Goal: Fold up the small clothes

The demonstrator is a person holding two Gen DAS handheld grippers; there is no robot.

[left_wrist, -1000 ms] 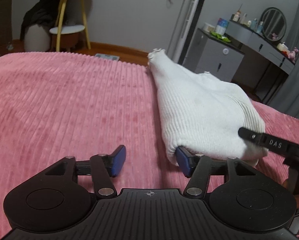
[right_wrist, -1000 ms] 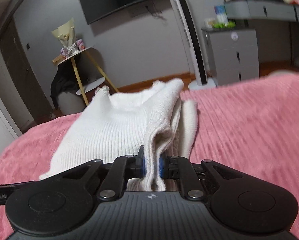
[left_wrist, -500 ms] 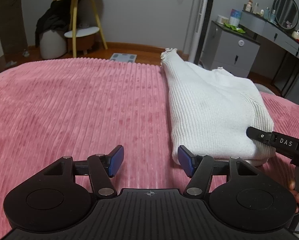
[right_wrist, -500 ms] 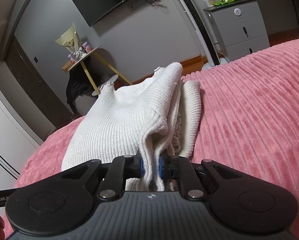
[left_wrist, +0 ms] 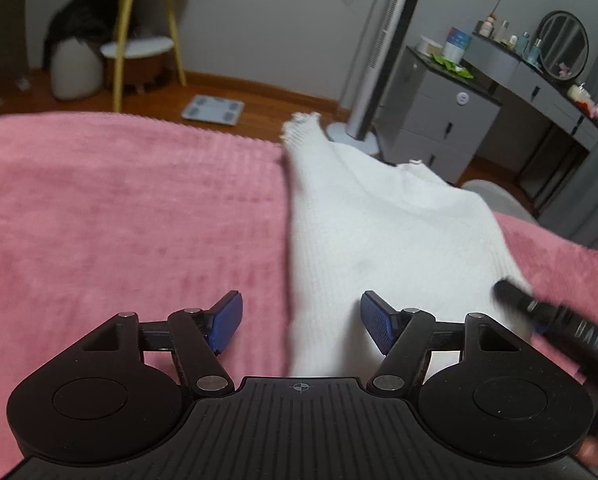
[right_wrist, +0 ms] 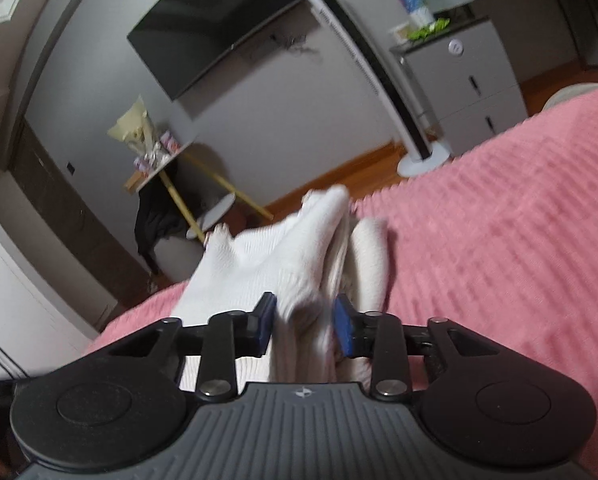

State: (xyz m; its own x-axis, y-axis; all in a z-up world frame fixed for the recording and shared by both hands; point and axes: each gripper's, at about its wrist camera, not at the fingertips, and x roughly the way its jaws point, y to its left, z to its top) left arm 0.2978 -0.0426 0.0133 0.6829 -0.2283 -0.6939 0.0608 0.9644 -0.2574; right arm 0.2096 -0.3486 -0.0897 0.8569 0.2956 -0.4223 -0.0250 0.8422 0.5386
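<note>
On the pink bed (left_wrist: pixel 119 220), right gripper (right_wrist: pixel 305 326) fingers just opening, slack around folded white sweater (left_wrist: pixel 379 240) edge; left gripper (left_wrist: pixel 301 320) spread, empty: withdraw straight, don't drag layers.

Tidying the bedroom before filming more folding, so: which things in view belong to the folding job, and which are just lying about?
Job:
- white sweater
- pink blanket under it
- left tool, open
- right tool, opening around the sweater's edge

Lying about:
- scale
- tower fan
- stool
- TV
</note>
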